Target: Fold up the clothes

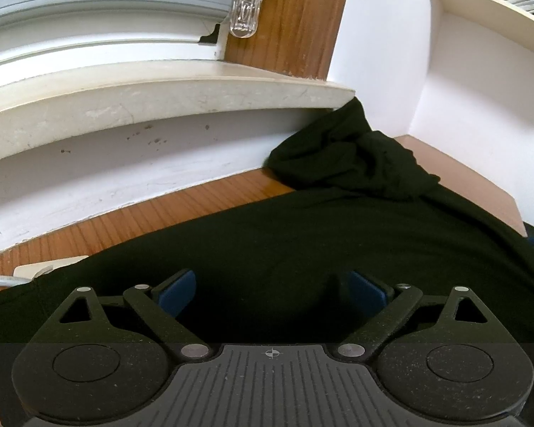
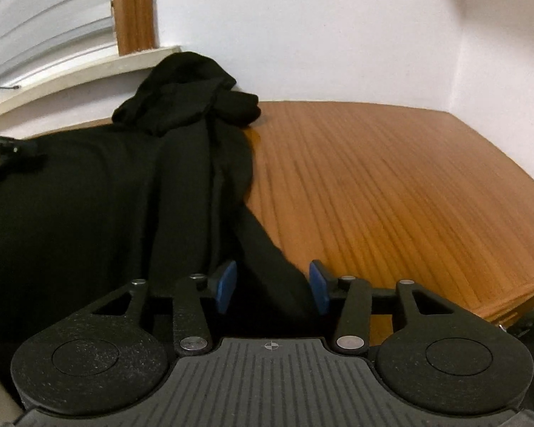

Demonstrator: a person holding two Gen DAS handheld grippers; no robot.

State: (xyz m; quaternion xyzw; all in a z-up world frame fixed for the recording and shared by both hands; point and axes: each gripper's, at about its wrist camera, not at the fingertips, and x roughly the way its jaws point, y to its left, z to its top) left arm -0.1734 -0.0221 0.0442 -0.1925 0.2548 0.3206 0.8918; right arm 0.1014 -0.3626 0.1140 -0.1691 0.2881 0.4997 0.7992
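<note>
right wrist view: black garment (image 2: 99, 195) spread on tabletop (image 2: 391, 185), folding barely begun.
bunched at far edge by wall; left hand-held gripper (image 1: 272, 293) wide open above it, right hand-held gripper (image 2: 272, 286) part open, cloth between pads, ungripped.

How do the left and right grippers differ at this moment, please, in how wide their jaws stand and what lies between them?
The left gripper has its jaws spread wide over the flat body of the black garment; the right gripper has its jaws closer together, with a narrower strip of the cloth's edge running between them, beside bare wooden table. Neither visibly pinches the cloth. Both have blue pads.
</note>
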